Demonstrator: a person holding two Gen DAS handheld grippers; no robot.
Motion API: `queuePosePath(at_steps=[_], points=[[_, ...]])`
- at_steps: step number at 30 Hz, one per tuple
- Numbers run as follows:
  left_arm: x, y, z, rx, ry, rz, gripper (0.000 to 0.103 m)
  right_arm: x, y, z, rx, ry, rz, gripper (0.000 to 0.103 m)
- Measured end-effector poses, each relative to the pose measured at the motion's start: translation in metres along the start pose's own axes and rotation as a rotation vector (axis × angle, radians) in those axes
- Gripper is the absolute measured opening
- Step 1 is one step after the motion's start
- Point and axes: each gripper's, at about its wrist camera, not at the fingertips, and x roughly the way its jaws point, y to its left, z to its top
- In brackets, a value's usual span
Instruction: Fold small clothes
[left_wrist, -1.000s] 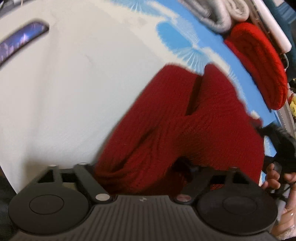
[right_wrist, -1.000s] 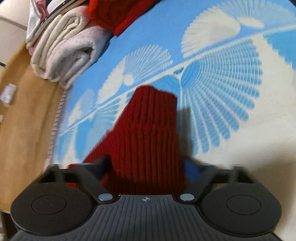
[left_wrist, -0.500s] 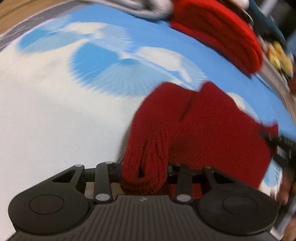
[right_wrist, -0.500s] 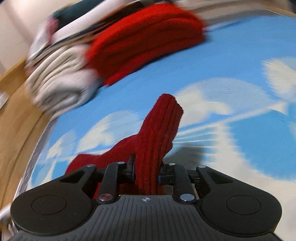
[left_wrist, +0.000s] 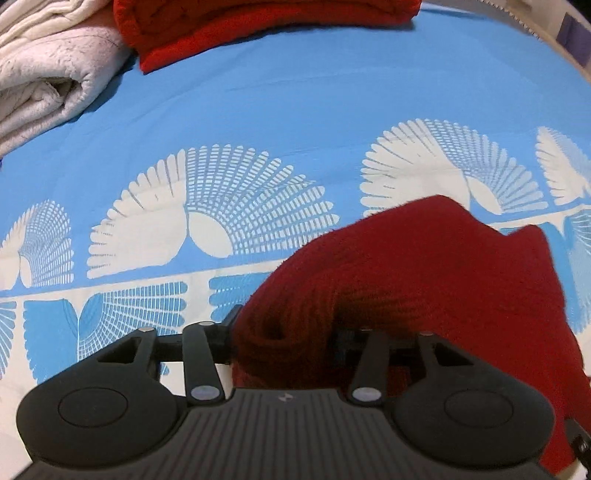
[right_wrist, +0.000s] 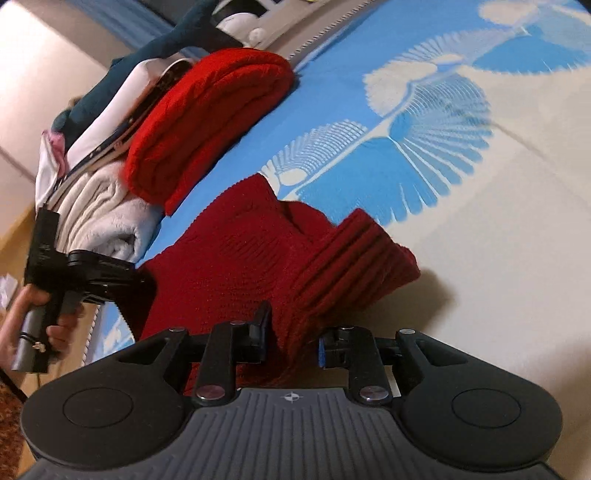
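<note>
The dark red knit garment (right_wrist: 251, 258) is bunched up on the blue-and-white patterned bedspread (left_wrist: 295, 110), just in front of the folded bright red sweater (right_wrist: 207, 122) that tops the stack of folded clothes, with its ribbed cuff (right_wrist: 354, 254) sticking out on the side away from that stack. Both claws have a piece of it: the left claw (left_wrist: 284, 332) has a rolled-up wad of knit sitting between its jaws, which are opening at this point, so I'd guess it's letting go or regripping. The right claw (right_wrist: 291, 339) has a thinner fold running up between its jaws, which are pretty narrow but easing apart too; the fabric looks pinched on one side at least, can't swear the other pad is pressing. From the right wrist view you can see the left claw (right_wrist: 125, 273) in the person's hand (right_wrist: 44, 321) at the garment's edge nearest the sweater stack. If it were me, I'd lay the piece down flat before letting go, pull the two held edges apart so the knit isn't wadded, and keep the ribbed cuff lined up so the fold ends square. Thick knit like this springs back, so press it down or it'll just flop open again.
</note>
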Motion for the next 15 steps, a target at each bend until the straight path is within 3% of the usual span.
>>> queuePosePath(at_steps=[3,6,7,8,9,11,13,15], points=[[0.006,0.003,0.005,-0.016,-0.020,0.002,0.063,-0.005,0.008,-0.005,0.005,-0.017,-0.014,0.024],[0.002,0.006,0.005,-0.033,-0.089,0.023,0.069,-0.011,0.022,-0.016,-0.041,-0.037,-0.051,0.023],[0.000,0.005,0.005,-0.024,-0.117,0.053,0.075,-0.012,0.026,-0.021,-0.061,-0.040,-0.065,0.023],[-0.003,0.003,0.003,-0.009,-0.143,0.100,0.089,-0.012,0.029,-0.024,-0.078,-0.045,-0.076,0.023],[-0.005,0.003,-0.001,0.004,-0.154,0.145,0.095,-0.010,0.029,-0.024,-0.091,-0.049,-0.081,0.024],[-0.014,0.003,-0.015,0.035,-0.188,0.199,0.100,-0.009,0.024,-0.017,-0.073,-0.019,-0.083,0.032],[-0.026,0.005,-0.039,0.085,-0.189,0.247,0.100,-0.017,0.019,-0.002,-0.084,0.002,-0.114,0.052],[-0.043,0.003,-0.076,0.163,-0.242,0.290,0.100,-0.038,0.017,0.006,-0.137,-0.090,-0.152,0.061]])
